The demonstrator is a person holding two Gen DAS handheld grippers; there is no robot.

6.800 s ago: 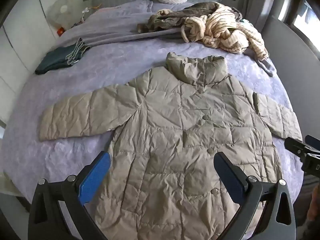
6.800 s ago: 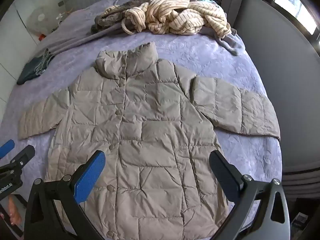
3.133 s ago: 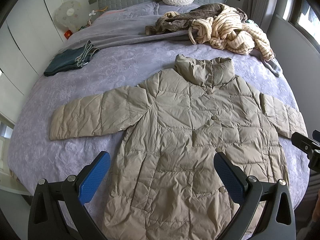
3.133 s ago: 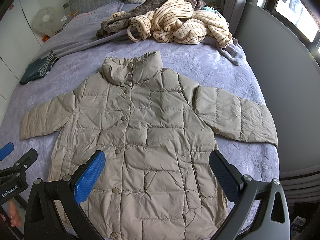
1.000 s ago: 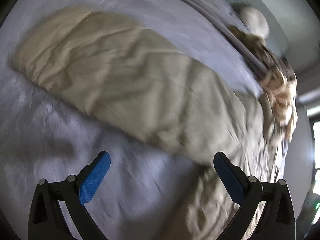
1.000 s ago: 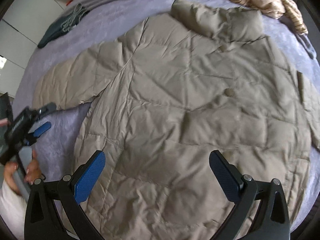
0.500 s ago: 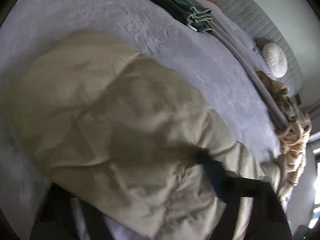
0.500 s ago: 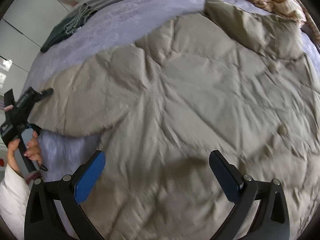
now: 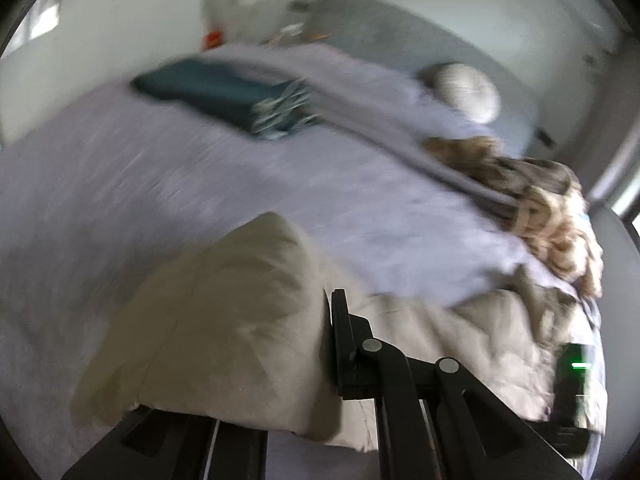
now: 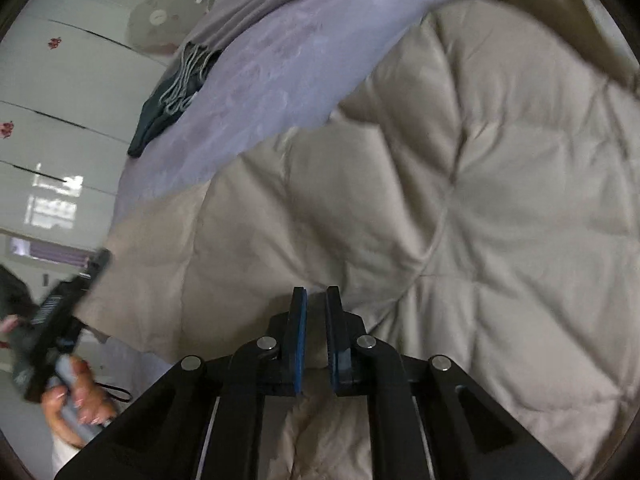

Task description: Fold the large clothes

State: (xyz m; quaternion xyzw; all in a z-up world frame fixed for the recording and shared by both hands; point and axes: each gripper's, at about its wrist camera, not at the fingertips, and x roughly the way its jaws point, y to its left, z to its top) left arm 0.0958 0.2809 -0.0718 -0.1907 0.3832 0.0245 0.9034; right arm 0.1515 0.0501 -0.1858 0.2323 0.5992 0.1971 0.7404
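Note:
A large beige quilted puffer coat lies face up on the lilac bed. My left gripper is shut on the cuff end of the coat's left sleeve and holds it lifted off the bed; only its right finger shows, the other is hidden under the sleeve. My right gripper is shut on a fold of the coat near the left underarm, its blue pads pinching the fabric. The left gripper also shows in the right wrist view, at the sleeve's end.
A folded dark teal garment lies at the bed's far left. A heap of striped and brown clothes sits at the far right, near a round white cushion and the grey headboard. White cupboards stand left of the bed.
Both grippers went from wide open above the coat to shut on it. The left one moved to the left sleeve's end and lifted it; the right one closed on the coat by the underarm.

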